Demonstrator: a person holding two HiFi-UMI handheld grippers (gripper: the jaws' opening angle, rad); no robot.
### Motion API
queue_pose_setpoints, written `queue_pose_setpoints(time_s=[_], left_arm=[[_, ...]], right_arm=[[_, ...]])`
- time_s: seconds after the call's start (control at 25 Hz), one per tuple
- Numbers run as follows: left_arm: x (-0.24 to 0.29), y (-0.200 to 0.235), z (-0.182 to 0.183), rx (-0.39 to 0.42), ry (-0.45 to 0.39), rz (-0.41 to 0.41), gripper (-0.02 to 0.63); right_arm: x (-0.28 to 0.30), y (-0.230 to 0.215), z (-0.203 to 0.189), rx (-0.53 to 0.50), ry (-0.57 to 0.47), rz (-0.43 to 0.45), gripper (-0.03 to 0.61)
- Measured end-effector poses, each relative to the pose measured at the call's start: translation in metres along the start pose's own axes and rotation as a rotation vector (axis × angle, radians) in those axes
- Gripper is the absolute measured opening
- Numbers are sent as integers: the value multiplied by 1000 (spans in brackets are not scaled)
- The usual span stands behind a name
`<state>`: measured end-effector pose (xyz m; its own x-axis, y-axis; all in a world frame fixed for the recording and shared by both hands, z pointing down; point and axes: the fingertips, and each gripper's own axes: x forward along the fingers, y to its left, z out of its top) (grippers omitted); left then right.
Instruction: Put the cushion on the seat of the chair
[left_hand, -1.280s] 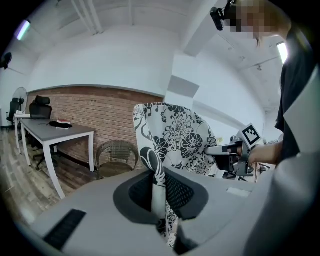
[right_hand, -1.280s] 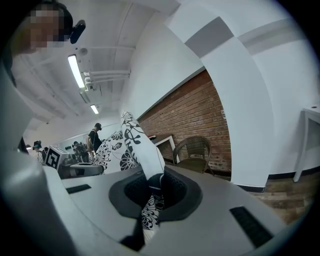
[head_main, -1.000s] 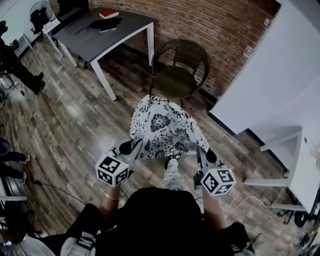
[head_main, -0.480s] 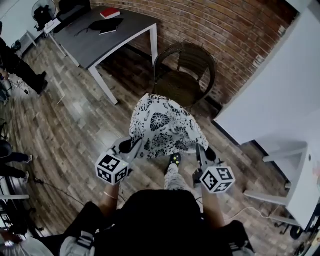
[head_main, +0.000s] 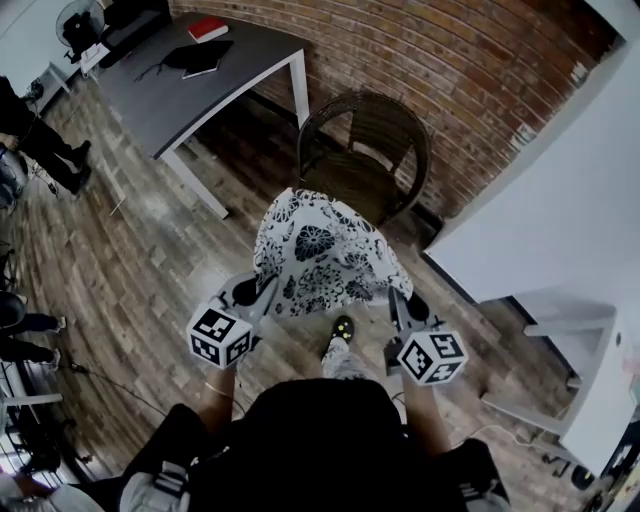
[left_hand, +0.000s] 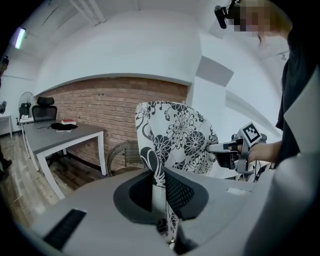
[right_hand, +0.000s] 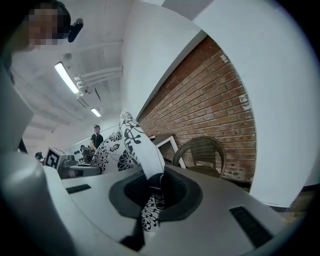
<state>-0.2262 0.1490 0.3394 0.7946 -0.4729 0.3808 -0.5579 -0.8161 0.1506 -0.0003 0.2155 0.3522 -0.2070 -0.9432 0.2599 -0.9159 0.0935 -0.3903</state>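
A white cushion with black flower print (head_main: 318, 255) hangs level between my two grippers in the head view. My left gripper (head_main: 266, 292) is shut on its near left corner, and my right gripper (head_main: 394, 298) is shut on its near right corner. The cushion (left_hand: 172, 137) rises from the shut jaws in the left gripper view, and the cushion (right_hand: 132, 142) does the same in the right gripper view. The dark wicker chair (head_main: 362, 150) stands just beyond the cushion's far edge, against the brick wall, its seat (head_main: 352, 177) bare. The chair (right_hand: 202, 152) also shows at right in the right gripper view.
A grey table with white legs (head_main: 190, 85) stands left of the chair, with a red book (head_main: 208, 28) and dark items on it. A white panel (head_main: 560, 190) leans at right. People (head_main: 40, 130) stand at far left. A cable (head_main: 100, 380) lies on the wood floor.
Both grippers have carried the cushion forward towards the chair; the chair now sits closer, its front partly hidden by the cushion's far edge. Both grips are unchanged.
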Motion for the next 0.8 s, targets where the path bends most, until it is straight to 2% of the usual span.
queue_pose_setpoints(time_s=[0.32, 0.56, 0.8], left_arm=[[58, 9, 24, 11, 41, 3, 11], [88, 13, 37, 20, 36, 12, 11], [105, 12, 37, 22, 64, -11, 11]], right_arm=[[40, -45, 24, 38, 8, 12, 12], [55, -67, 42, 27, -4, 26, 12], [59, -76, 40, 63, -3, 15, 12]])
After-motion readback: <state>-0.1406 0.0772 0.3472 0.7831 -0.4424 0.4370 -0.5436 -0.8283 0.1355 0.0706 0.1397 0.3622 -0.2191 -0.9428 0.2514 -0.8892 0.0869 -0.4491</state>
